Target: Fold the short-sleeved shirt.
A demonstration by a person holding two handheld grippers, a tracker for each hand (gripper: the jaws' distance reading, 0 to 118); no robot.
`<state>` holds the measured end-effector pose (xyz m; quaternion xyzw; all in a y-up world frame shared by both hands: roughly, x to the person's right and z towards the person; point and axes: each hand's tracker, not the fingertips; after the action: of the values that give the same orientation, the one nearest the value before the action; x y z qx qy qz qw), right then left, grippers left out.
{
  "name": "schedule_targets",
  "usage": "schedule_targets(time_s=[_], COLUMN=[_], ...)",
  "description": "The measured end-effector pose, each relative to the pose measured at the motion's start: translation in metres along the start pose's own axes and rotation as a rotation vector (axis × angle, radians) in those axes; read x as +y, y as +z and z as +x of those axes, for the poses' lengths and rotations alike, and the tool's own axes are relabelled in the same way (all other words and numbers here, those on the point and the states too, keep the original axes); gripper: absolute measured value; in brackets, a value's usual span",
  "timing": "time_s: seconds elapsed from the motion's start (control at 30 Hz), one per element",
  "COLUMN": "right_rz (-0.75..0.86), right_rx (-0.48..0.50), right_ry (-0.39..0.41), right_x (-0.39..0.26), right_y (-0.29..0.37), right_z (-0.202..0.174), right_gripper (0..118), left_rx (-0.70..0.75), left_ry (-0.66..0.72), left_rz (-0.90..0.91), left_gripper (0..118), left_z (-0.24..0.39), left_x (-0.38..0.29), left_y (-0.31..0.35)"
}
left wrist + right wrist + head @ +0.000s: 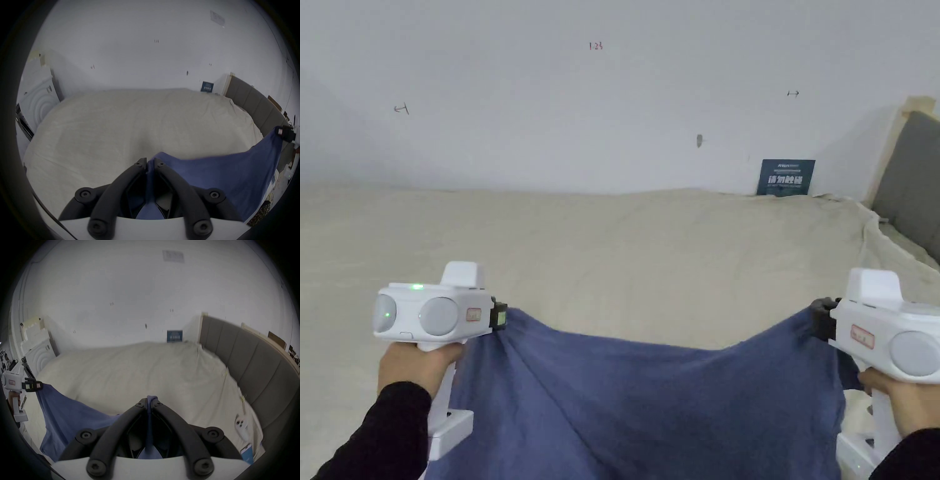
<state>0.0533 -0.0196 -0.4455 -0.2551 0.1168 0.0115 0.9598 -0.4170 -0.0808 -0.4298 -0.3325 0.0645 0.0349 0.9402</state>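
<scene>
The left claw [150, 164] is clenched on one corner of the blue short-sleeved shirt [650, 406], and the right claw [150, 400] is clenched on the opposite corner. The cloth hangs between them above the near edge of the bed [650, 262], its top hem sagging in the middle. To lay it well, I would draw the claws slightly apart until the hem is taut, keep both level, then lower the shirt flat onto the sheet.
</scene>
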Motion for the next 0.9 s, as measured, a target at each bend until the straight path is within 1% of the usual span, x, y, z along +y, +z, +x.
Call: schedule_targets(time_s=[0.1, 0.13, 0.3, 0.37, 0.5, 0.53, 0.63, 0.73, 0.9], right_rz=[0.085, 0.11, 0.226, 0.268, 0.353, 0.373, 0.418, 0.48, 0.532], right_rx=[0.009, 0.015, 0.031, 0.045, 0.088, 0.096, 0.11, 0.091, 0.107], right_ry=[0.014, 0.01, 0.01, 0.003, 0.016, 0.023, 0.011, 0.052, 0.047], right_x=[0.031, 0.039, 0.085, 0.105, 0.142, 0.151, 0.182, 0.209, 0.247], right_y=[0.028, 0.017, 0.036, 0.041, 0.044, 0.045, 0.043, 0.041, 0.032], right_z=[-0.004, 0.015, 0.022, 0.024, 0.027, 0.022, 0.023, 0.014, 0.002], right_gripper=[0, 0, 0, 0, 0, 0, 0, 0, 0], left_rx=[0.021, 0.03, 0.074, 0.088, 0.115, 0.119, 0.126, 0.136, 0.142], left_ry=[0.012, 0.02, 0.041, 0.053, 0.058, 0.061, 0.078, 0.086, 0.113], left_rz=[0.059, 0.083, 0.195, 0.237, 0.31, 0.327, 0.374, 0.407, 0.465], left_gripper=[6, 6, 6, 6, 6, 6, 6, 6, 6], left_z=[-0.01, -0.014, -0.028, -0.034, -0.048, -0.05, -0.058, -0.068, -0.075], left_x=[0.023, 0.032, 0.077, 0.095, 0.131, 0.139, 0.164, 0.188, 0.214], left_y=[0.028, 0.037, 0.095, 0.114, 0.147, 0.154, 0.169, 0.172, 0.172])
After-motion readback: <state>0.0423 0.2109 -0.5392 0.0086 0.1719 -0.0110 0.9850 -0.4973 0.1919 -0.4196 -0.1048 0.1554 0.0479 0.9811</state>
